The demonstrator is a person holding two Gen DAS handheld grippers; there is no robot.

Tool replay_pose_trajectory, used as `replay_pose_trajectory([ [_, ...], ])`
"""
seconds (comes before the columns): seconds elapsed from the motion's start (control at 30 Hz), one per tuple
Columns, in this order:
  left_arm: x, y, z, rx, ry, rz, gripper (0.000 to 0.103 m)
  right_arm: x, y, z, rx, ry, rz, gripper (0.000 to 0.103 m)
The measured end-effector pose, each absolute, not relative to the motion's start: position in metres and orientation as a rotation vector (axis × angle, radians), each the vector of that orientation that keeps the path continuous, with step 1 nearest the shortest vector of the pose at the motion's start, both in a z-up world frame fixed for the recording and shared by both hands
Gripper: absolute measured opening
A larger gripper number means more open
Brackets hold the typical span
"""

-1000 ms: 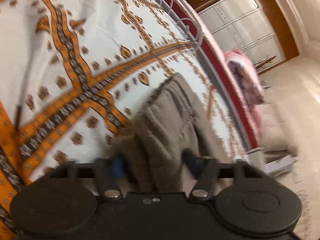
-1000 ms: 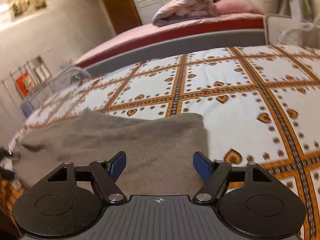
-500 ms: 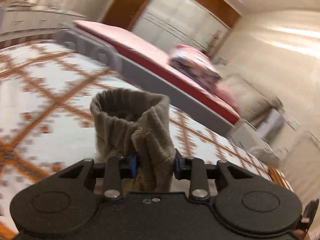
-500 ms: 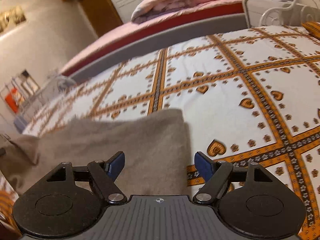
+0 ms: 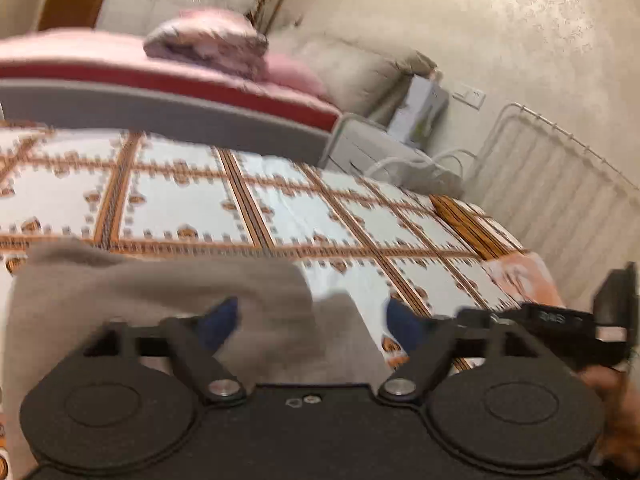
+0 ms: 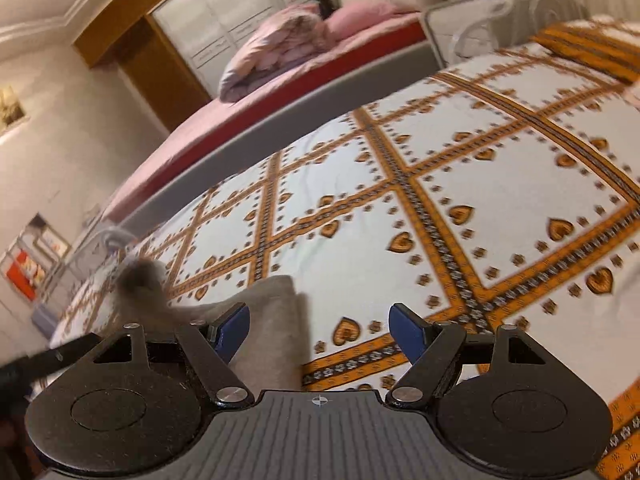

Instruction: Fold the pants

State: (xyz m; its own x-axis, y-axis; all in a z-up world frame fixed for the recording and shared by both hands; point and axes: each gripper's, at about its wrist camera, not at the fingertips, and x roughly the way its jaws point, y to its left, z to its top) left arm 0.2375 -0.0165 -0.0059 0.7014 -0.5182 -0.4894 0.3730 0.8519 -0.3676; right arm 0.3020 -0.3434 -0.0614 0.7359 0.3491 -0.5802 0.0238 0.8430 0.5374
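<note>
One pair of taupe pants (image 5: 160, 292) lies folded on the patterned bedspread (image 5: 180, 204). Left gripper (image 5: 310, 322) has just been opening, fabric loose between its spread jaws; right gripper (image 6: 318, 330) gapes empty. Pink bed (image 6: 280, 92) at twelve o'clock.

The left gripper (image 5: 310, 322), which a moment ago pinched a bunched-up fold of the soft grey-brown fleece pants (image 5: 160, 292) and held it lifted above the white bedspread with orange bands and heart motifs (image 5: 192, 204), has just been opening its jaws; the blue pads now stand clear of the cloth. The fold has dropped and lies flat on that bedspread, doubled over the rest. The right gripper (image 6: 318, 330) has slid toward the pants' right edge (image 6: 280, 320).
</note>
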Motion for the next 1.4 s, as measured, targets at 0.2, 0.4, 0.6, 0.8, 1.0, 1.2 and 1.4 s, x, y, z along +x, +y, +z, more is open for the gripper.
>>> replay_pose_trajectory([
  [0.2,0.251,0.046,-0.013,-0.359,0.656,-0.275,0.077,0.294,-0.338,-0.063,0.647,0.749,0.300,0.077],
  [0.4,0.255,0.120,-0.012,-0.420,0.701,-0.084,0.078,0.303,-0.288,-0.080,0.756,0.855,0.505,0.077],
  [0.6,0.236,0.178,-0.010,-0.432,0.733,0.016,0.082,0.322,-0.246,-0.099,0.753,0.958,0.513,0.077],
  [0.8,0.218,0.209,-0.016,-0.400,0.777,0.049,0.082,0.337,-0.215,-0.108,0.694,0.958,0.498,0.064],
  [1.0,0.209,0.228,-0.020,-0.405,0.788,0.070,0.083,0.322,-0.211,-0.077,0.643,0.808,0.550,0.029],
  [1.2,0.212,0.228,-0.020,-0.398,0.788,0.058,0.083,0.298,-0.251,-0.078,0.647,0.799,0.431,0.029],
  [1.4,0.218,0.207,-0.018,-0.343,0.788,0.021,0.083,0.302,-0.271,-0.118,0.733,0.898,0.370,0.032],
])
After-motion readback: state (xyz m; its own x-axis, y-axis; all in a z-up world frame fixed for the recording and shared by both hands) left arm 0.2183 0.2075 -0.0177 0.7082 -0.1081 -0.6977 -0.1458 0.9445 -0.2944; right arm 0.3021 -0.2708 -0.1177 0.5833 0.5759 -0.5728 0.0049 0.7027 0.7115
